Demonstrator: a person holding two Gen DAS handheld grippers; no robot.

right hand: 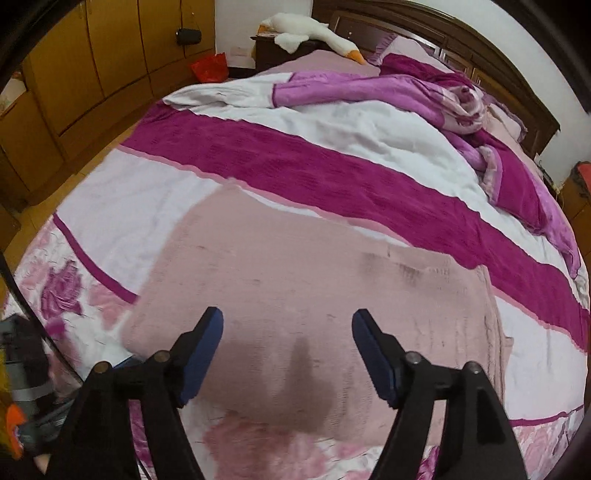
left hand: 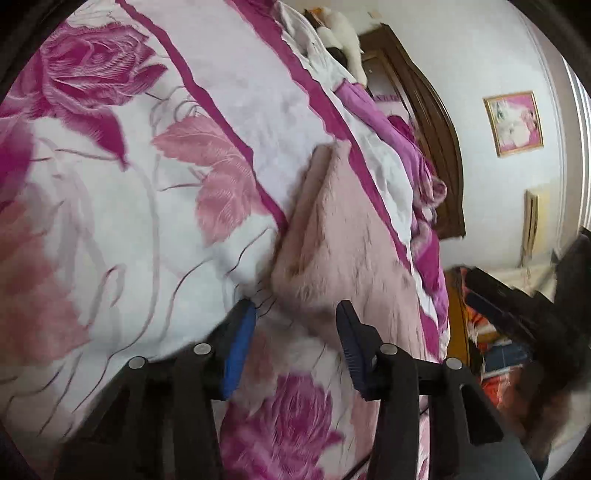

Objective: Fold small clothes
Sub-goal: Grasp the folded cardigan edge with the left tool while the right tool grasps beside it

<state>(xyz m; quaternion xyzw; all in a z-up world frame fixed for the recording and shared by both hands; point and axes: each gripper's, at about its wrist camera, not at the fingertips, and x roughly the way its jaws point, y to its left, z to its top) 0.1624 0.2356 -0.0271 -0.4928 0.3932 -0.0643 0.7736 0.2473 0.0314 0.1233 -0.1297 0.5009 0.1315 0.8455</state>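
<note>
1. The pink garment (right hand: 314, 295) lies flat on the bed (right hand: 110, 206), spread over the rose-patterned blanket (left hand: 110, 184) near its lower edge. In the left wrist view the same garment (left hand: 332, 236) shows a folded, doubled edge along its near side.
2. The right tool (right hand: 287, 325) hovers above the garment with its blue-padded fingers (right hand: 201, 354) spread wide, nothing between them. Their shadow falls on the cloth just below.
3. The left tool (left hand: 295, 314) is also spread apart and pinches nothing. Its tips sit just beside the garment's near corner; whether they touch the fabric cannot be told.
4. Beyond the garment, a broad magenta stripe (right hand: 332, 177) crosses the blanket. Behind it a white quilt (right hand: 332, 125) and a crumpled purple blanket (right hand: 461, 96) are heaped toward the headboard (right hand: 443, 33).
5. A plush goose (right hand: 310, 26) lies at the head of the bed, partly on a dark nightstand (right hand: 266, 48).
6. Containers: a red bag (right hand: 210, 68) stands on the floor by the wooden wardrobe (right hand: 92, 55); its contents cannot be seen. A small black pouch (right hand: 188, 36) hangs on the wardrobe door.
7. A framed picture (left hand: 513, 123) hangs on the wall in the left wrist view.
</note>
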